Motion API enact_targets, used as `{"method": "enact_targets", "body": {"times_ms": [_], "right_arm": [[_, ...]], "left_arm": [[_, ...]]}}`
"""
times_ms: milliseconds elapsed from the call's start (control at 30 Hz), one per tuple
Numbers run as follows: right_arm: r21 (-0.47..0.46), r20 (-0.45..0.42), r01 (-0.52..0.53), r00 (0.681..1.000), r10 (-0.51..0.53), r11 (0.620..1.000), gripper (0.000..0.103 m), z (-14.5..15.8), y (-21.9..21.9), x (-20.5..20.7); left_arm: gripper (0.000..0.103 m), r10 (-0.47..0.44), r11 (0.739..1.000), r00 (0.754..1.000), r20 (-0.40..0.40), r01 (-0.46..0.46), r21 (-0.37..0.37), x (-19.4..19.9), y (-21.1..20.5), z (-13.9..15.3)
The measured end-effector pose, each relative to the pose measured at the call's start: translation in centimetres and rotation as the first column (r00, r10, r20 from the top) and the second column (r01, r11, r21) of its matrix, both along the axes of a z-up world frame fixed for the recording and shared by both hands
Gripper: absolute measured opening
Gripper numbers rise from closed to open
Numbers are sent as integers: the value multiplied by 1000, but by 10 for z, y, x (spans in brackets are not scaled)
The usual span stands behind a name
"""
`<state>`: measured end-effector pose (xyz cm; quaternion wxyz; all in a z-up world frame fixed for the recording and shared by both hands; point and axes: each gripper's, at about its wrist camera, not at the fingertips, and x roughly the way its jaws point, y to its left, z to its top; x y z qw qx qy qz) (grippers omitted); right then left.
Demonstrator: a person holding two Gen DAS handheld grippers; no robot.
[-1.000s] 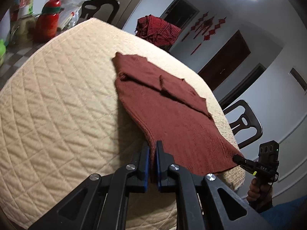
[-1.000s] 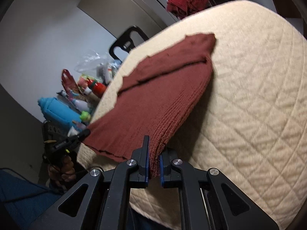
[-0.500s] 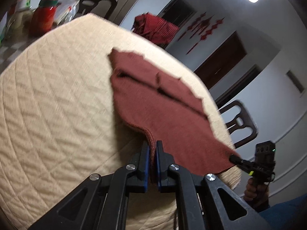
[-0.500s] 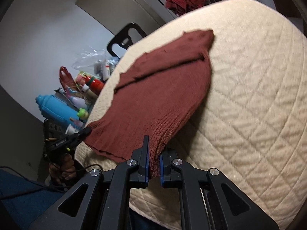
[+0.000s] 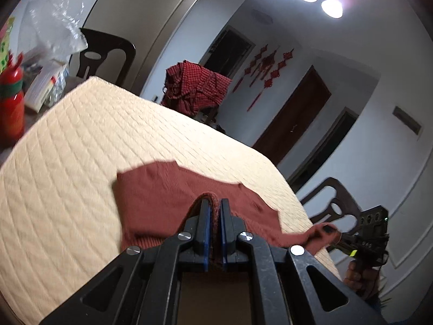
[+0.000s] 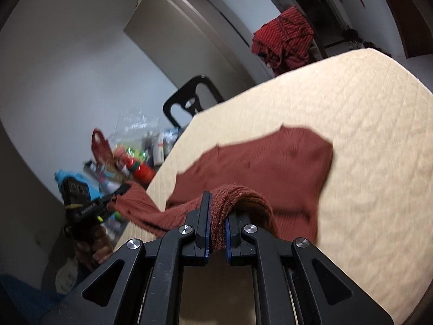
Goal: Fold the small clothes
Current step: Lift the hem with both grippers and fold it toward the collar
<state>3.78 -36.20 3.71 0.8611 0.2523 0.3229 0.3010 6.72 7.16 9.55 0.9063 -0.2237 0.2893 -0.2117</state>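
Hem fold: both grippers clamped on sweater (image 5: 162,197).
I keep left gripper (image 5: 213,203) and right gripper (image 6: 217,205) level, carry toward 12 o'clock; far edge blurred, probably collar.

Left gripper (image 5: 212,205) and right gripper (image 6: 216,203) showing black linkages, silver screws, blue-edged fingers (image 5: 206,222).

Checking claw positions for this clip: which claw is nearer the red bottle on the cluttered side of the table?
Left. The left claw grips the sweater on the side toward the red bottle; the right claw holds the hem's opposite corner, farther away.
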Motion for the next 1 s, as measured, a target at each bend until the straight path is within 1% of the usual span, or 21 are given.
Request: {"method": "enact_targets", "body": {"times_ms": [100, 167, 233, 367, 433, 500, 667, 767, 833, 933, 1000], "right_arm": [[9, -30, 33, 999, -32, 999, 8, -2, -3, 32], [0, -67, 48, 997, -48, 999, 8, -10, -2, 54], [-17, -108, 53, 993, -54, 998, 8, -22, 3, 72], [-49, -195, 57, 979, -66, 997, 8, -51, 6, 96], [-48, -224, 63, 972, -73, 997, 8, -60, 4, 101], [-34, -224, 63, 972, -69, 997, 8, -58, 1, 103], [-12, -177, 60, 982, -61, 998, 8, -37, 0, 113], [-2, -180, 73, 981, -72, 997, 8, -35, 3, 131], [4, -217, 70, 974, -68, 998, 8, -44, 5, 144], [-12, -293, 88, 952, -88, 996, 10, -64, 7, 159], [-4, -331, 97, 939, -93, 995, 10, -73, 6, 163]], "left_arm": [[7, 21, 1000, 1000, -19, -21, 13, 29, -1, -2], [7, 33, 999, 998, -49, -32, 19, 48, -2, -10], [7, 49, 998, 995, -86, -46, 37, 63, -3, -24], [7, 72, 997, 980, -185, -65, 46, 87, -4, -59], [7, 80, 997, 974, -212, -75, 33, 90, -1, -68], [7, 84, 996, 974, -210, -84, 8, 90, 4, -67], [7, 94, 995, 982, -163, -100, -24, 96, 11, -48], [7, 100, 994, 979, -178, -105, -24, 112, 10, -46], [7, 104, 994, 970, -221, -109, -9, 124, 9, -54], [7, 109, 994, 953, -282, -109, 16, 137, 4, -71], [8, 114, 993, 945, -308, -115, 16, 140, 4, -79]]}}
